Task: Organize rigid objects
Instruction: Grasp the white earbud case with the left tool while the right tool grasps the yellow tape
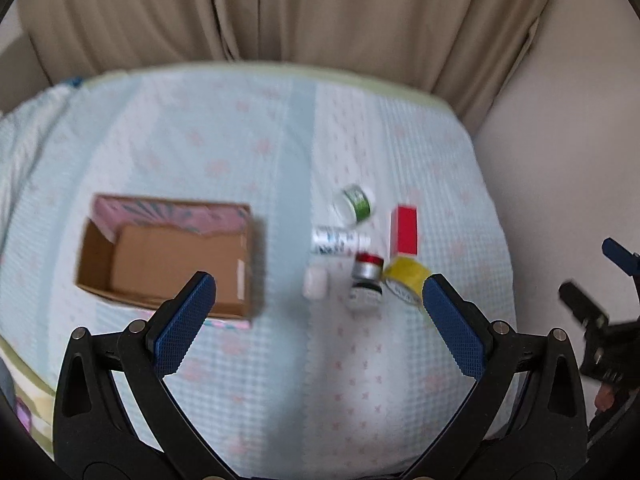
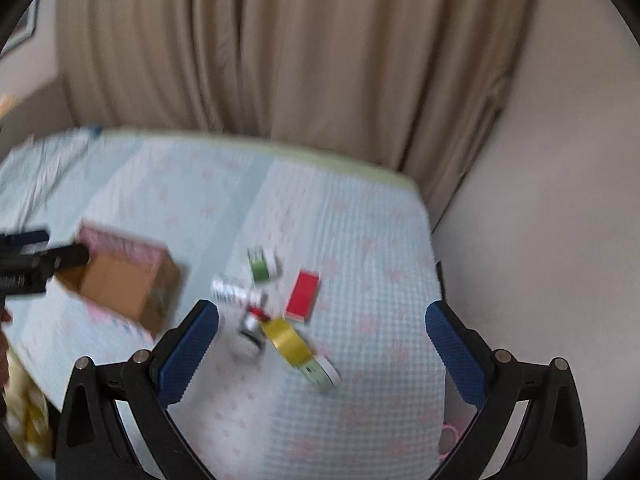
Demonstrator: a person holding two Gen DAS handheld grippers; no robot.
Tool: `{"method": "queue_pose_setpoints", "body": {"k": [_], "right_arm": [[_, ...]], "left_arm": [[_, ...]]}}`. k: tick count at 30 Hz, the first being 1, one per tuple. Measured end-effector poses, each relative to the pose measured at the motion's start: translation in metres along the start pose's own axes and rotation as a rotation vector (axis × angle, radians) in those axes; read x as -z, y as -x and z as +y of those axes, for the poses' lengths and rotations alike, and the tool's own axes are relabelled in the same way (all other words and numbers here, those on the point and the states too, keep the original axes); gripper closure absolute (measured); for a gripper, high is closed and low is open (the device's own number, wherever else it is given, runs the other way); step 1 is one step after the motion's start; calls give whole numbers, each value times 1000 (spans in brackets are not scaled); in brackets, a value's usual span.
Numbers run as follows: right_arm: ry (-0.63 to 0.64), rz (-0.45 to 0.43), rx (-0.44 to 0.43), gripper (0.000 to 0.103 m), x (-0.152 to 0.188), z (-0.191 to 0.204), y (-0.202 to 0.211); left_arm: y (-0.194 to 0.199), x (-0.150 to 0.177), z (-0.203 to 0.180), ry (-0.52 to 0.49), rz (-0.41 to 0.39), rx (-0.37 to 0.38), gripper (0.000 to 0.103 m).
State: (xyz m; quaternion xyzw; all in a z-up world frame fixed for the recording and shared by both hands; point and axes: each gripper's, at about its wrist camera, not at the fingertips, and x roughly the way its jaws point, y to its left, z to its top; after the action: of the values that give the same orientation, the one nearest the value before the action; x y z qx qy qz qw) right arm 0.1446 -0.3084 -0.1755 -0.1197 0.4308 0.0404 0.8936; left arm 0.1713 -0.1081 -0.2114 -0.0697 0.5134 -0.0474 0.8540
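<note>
The left gripper point(image 1: 320, 292) is held above the bed point(image 1: 240, 152), its jaws spread wide with nothing between them. The right gripper point(image 2: 322, 320) is held the same way, jaws wide and empty, and is glimpsed at the right edge of the left wrist view.

An open cardboard box point(image 1: 168, 256) is seen on the patterned blue bedspread, to the left, with nothing visible inside it. Well apart from it, to the right, a small cluster of things is gathered: a green-labelled jar point(image 1: 356, 204) lying on its side, a white tube point(image 1: 334, 242) just below it, a red box point(image 1: 405, 231), a red-capped bottle point(image 1: 366, 280), a yellow tape roll point(image 1: 406, 280) beside that, and a small white item point(image 1: 316, 284). Both views are blurred, so labels cannot be read. Beige curtains point(image 1: 320, 8) are seen behind the bed.
</note>
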Motion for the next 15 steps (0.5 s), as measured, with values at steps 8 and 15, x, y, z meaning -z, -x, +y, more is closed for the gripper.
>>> {"method": "queue_pose_setpoints", "body": {"k": [8, 15], "right_arm": [[191, 207, -53, 0, 28, -1, -104], [247, 300, -139, 0, 39, 12, -184]], "left_arm": [[-140, 2, -16, 8, 211, 4, 1], [-239, 22, -14, -19, 362, -39, 10]]}}
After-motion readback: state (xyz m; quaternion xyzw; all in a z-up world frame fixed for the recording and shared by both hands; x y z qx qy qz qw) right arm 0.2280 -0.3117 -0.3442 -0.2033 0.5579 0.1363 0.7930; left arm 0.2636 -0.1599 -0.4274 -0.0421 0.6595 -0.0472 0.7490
